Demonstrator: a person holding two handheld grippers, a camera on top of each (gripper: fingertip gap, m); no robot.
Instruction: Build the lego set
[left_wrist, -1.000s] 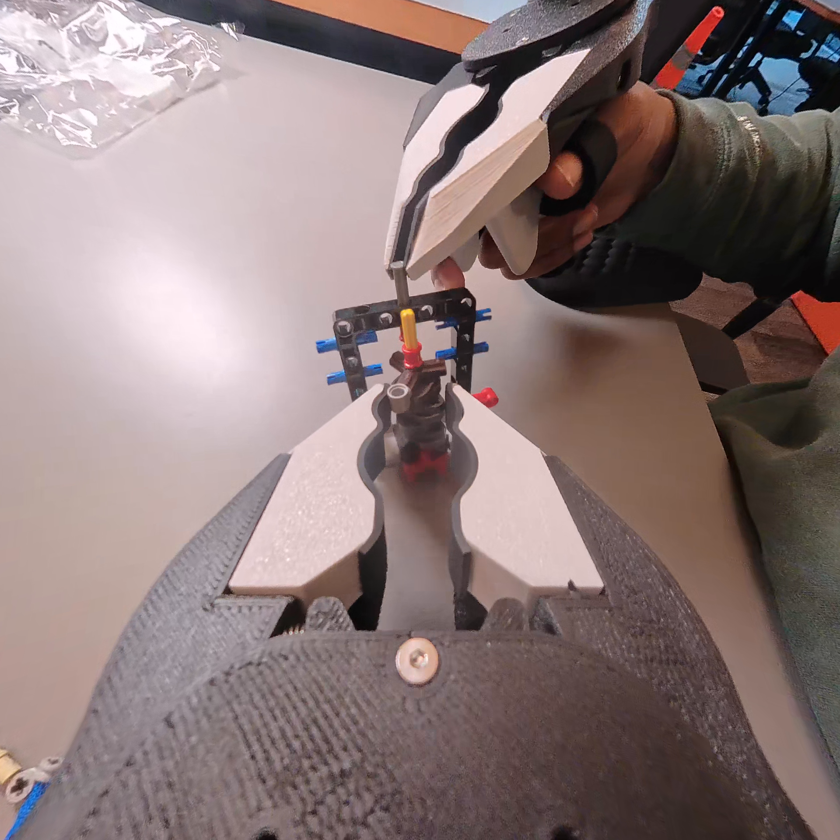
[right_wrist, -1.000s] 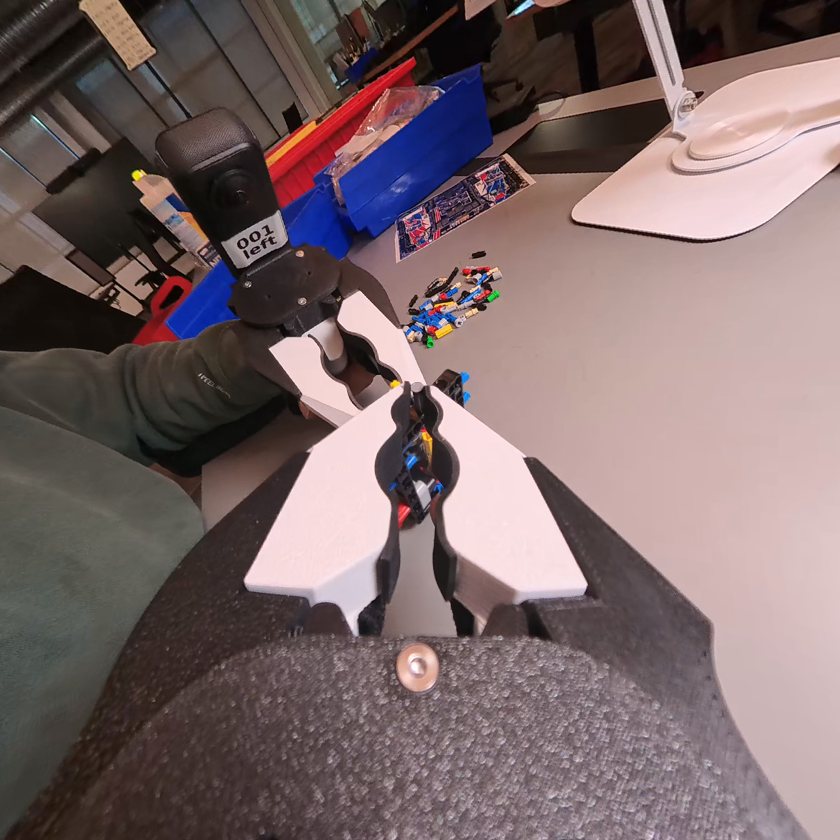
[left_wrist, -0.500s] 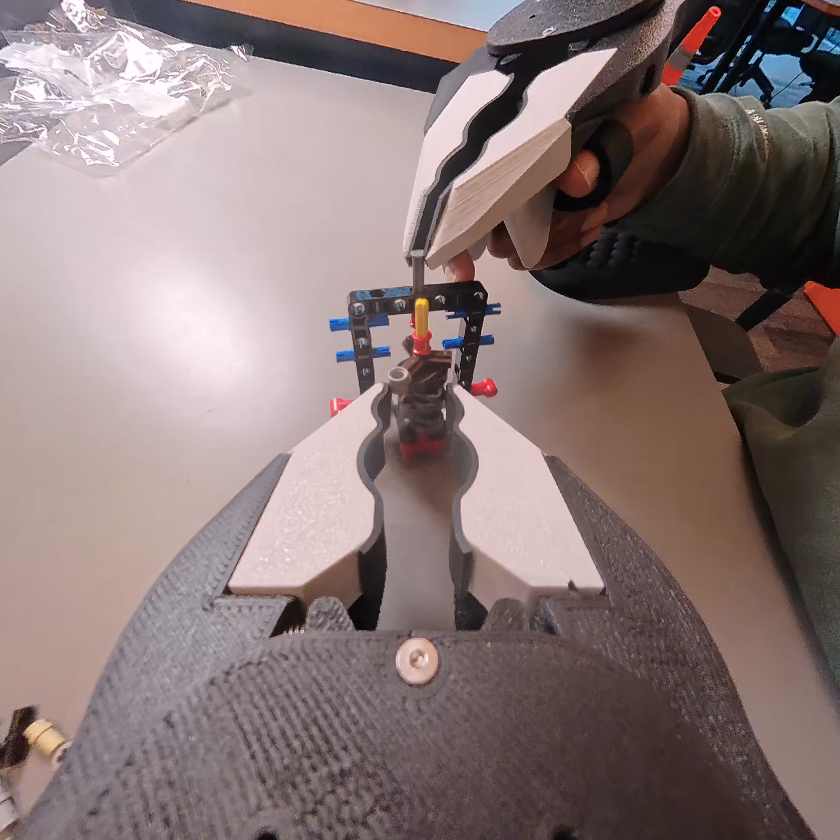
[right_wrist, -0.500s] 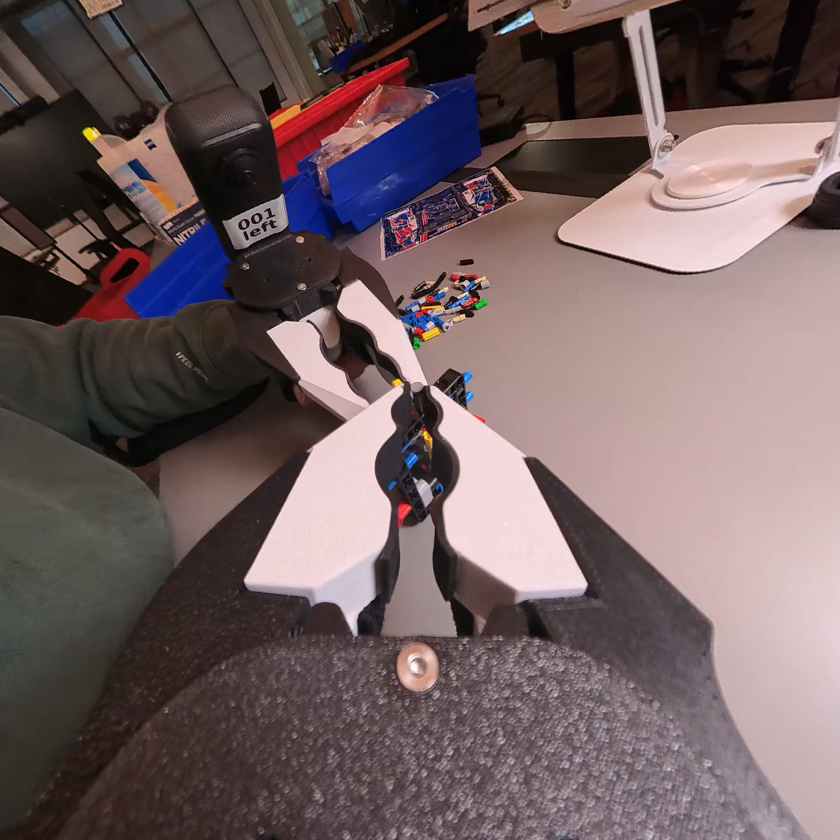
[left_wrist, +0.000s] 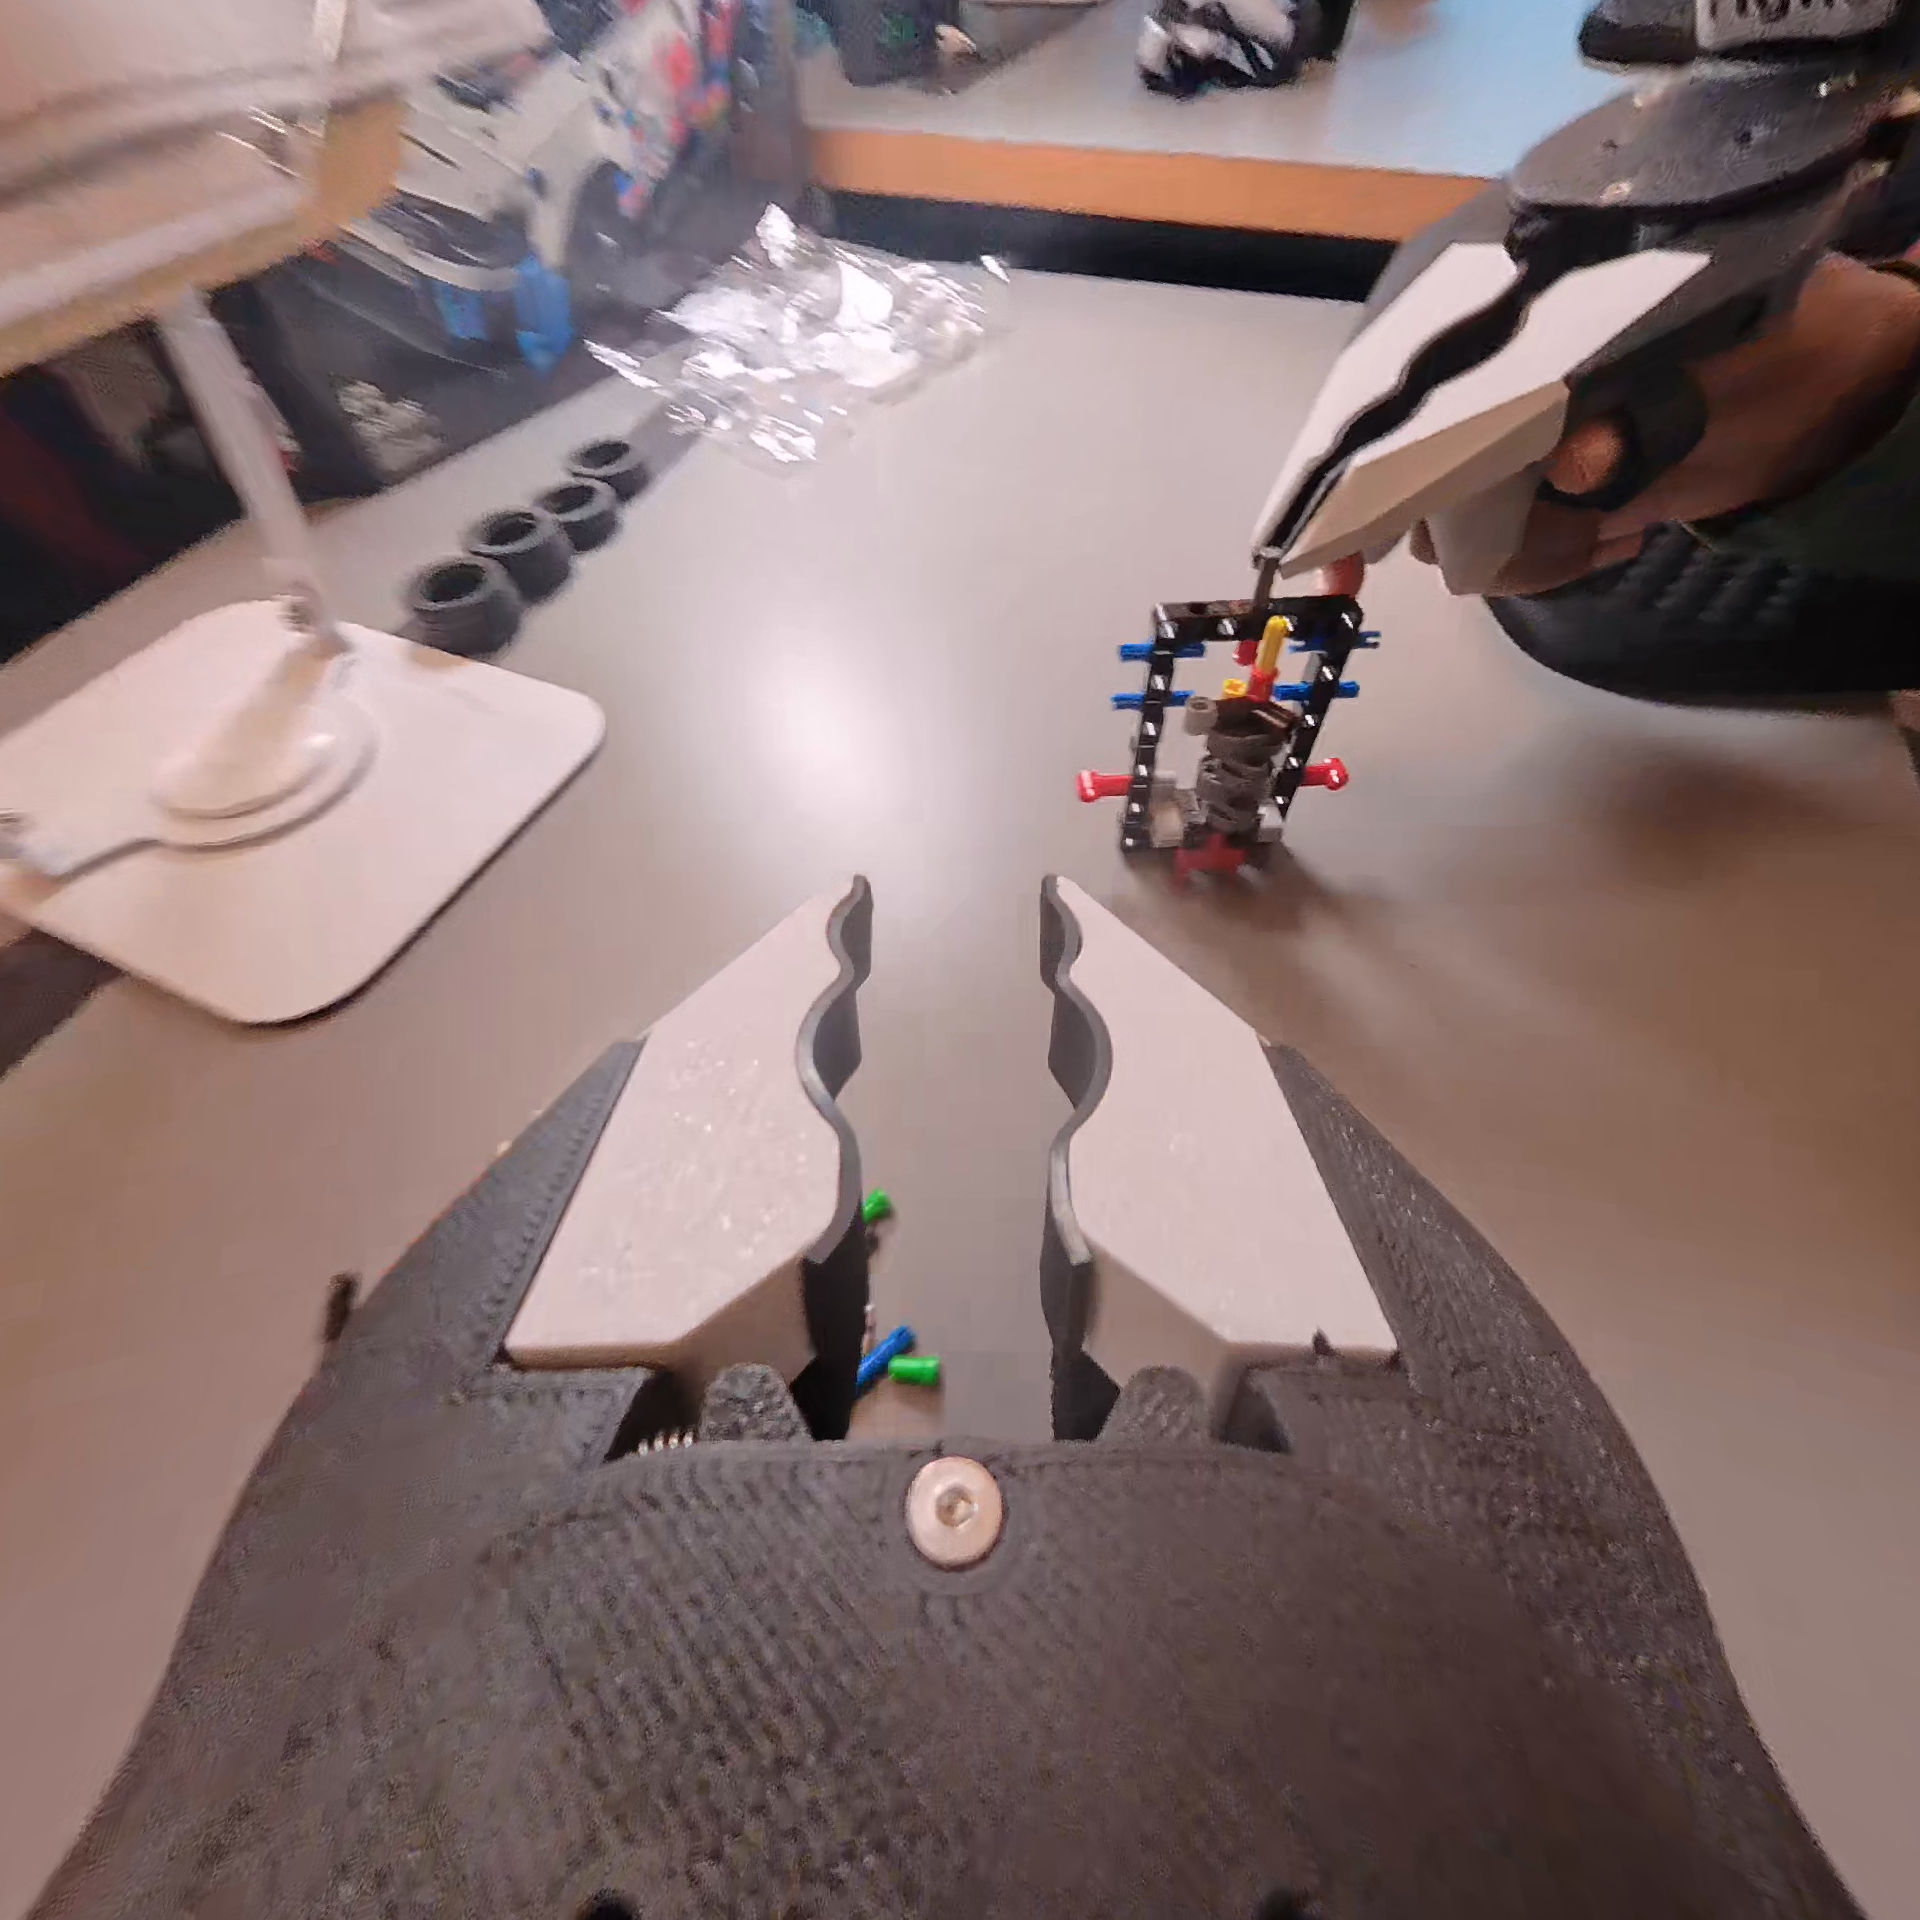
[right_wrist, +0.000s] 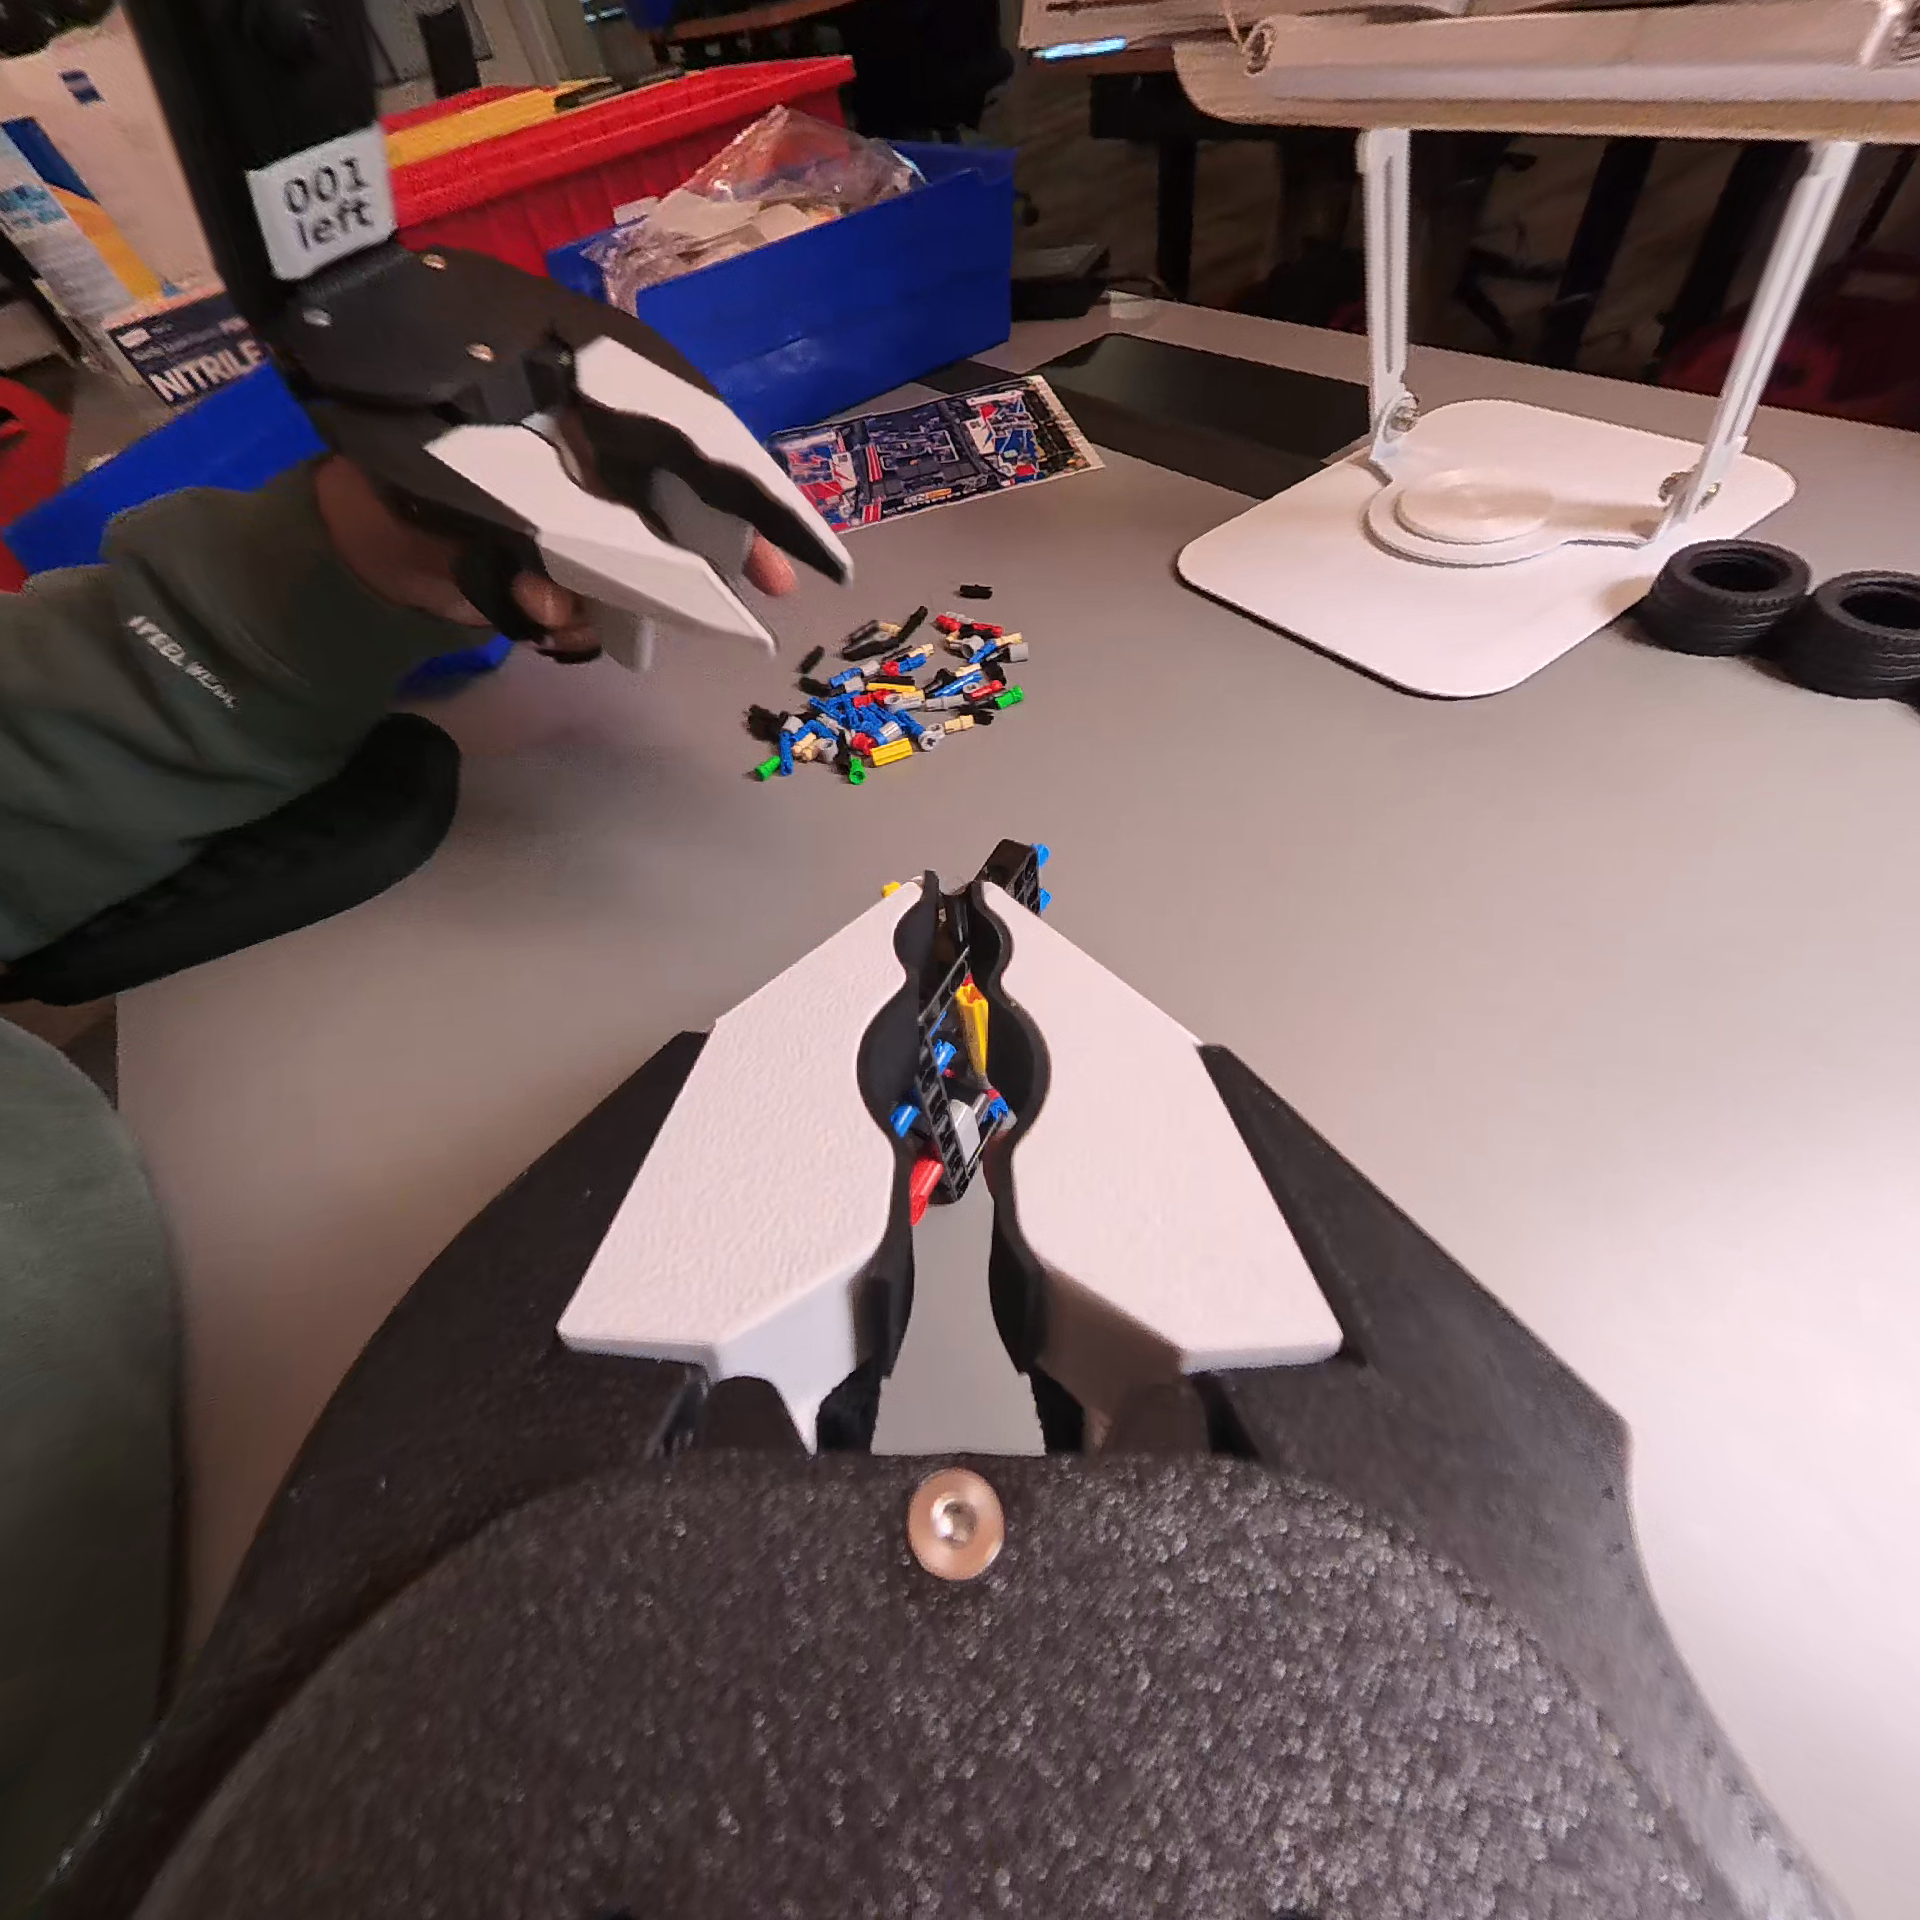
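The lego assembly (left_wrist: 1231, 738) is a black beam frame with blue and red pins and a dark gear stack inside. It stands upright on the grey table (left_wrist: 831, 727). My right gripper (left_wrist: 1270, 551) is above it, shut on a thin grey axle (left_wrist: 1260, 580) at the frame's top beam. In the right wrist view, the assembly (right_wrist: 951, 1070) shows through the gap between the shut right gripper (right_wrist: 951, 888) jaws. My left gripper (left_wrist: 951, 894) is open and empty, low and to the left of the assembly. It also shows in the right wrist view (right_wrist: 805, 606), hovering over a pile of loose pieces (right_wrist: 894, 696).
A white stand base (left_wrist: 281, 821), a row of black tyres (left_wrist: 520, 540) and a clear plastic bag (left_wrist: 821, 332) lie to the left. An instruction booklet (right_wrist: 935, 452) and a blue bin (right_wrist: 831, 281) sit behind the pile. A few small pieces (left_wrist: 899, 1361) lie under my left gripper. Spacing between my two grippers at the tips: around 12 centimetres.
My left gripper has let go of the assembly, opened, and pulled back and to the left toward the loose pieces. My right gripper still holds the grey axle at the frame's top.
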